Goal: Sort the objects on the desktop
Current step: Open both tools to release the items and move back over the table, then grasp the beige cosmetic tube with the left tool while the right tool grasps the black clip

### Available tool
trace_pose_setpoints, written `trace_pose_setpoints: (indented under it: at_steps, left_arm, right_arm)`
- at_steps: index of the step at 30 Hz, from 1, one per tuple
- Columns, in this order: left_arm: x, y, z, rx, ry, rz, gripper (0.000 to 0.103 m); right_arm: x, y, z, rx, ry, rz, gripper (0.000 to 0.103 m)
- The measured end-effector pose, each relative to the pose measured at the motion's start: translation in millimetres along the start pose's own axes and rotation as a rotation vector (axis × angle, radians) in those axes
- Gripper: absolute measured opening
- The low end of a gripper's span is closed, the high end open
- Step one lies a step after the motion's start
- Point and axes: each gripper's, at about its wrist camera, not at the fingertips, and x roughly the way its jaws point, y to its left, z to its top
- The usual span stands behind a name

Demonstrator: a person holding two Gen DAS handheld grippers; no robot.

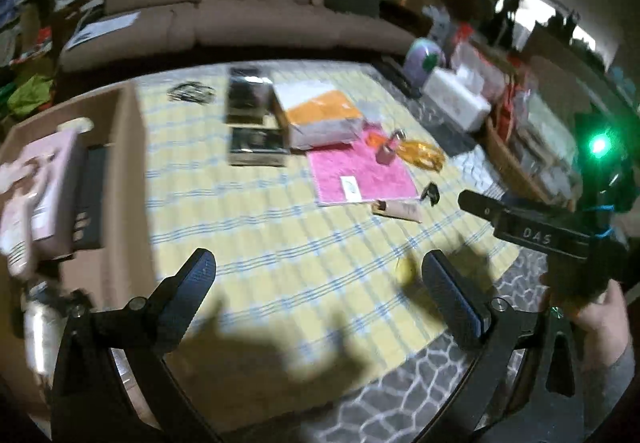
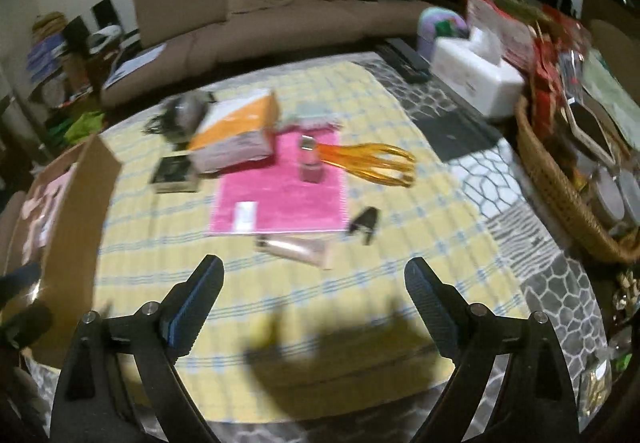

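Cardboard box [image 1: 120, 163], left edge, already held pink packs. Left gripper [image 1: 316, 295] and right gripper [image 2: 314, 295]: jaws wide, empty. Cosmetic tube [image 2: 296, 249] lay ahead, nearest the right gripper. Risk: tube rolling off the pads if pinched off-centre.

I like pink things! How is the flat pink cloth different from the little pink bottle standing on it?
The flat pink cloth lies spread out on the checked table cover, while the little pink bottle stands upright on it. The cloth is wide and bright pink; the bottle is narrow and a paler, duller pink. The cloth looks soft and fuzzy; the bottle looks hard, with a silvery cap. Both are pink and sit untouched by either gripper.
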Motion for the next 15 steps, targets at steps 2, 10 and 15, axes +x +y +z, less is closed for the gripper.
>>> trace_pose_setpoints:
  at_steps: [2,10,15]
  left_arm:
    - [21.4,-16.4,2.3,0.034,0.016,0.016,0.103]
    - [101.7,-65.4,11.2,0.132,0.081,0.006,0.103]
    - [136.7,-82.2,8.2,0.220,0.102,0.009,0.103]
  right_arm:
    - [11.3,-15.9,0.2,0.026,0.009,0.003,0.094]
    - [60.9,-49.6,7.6,0.089,0.062,0.011,0.094]
    - [82.8,-55.4,14.0,0.095,0.079,0.013,0.092]
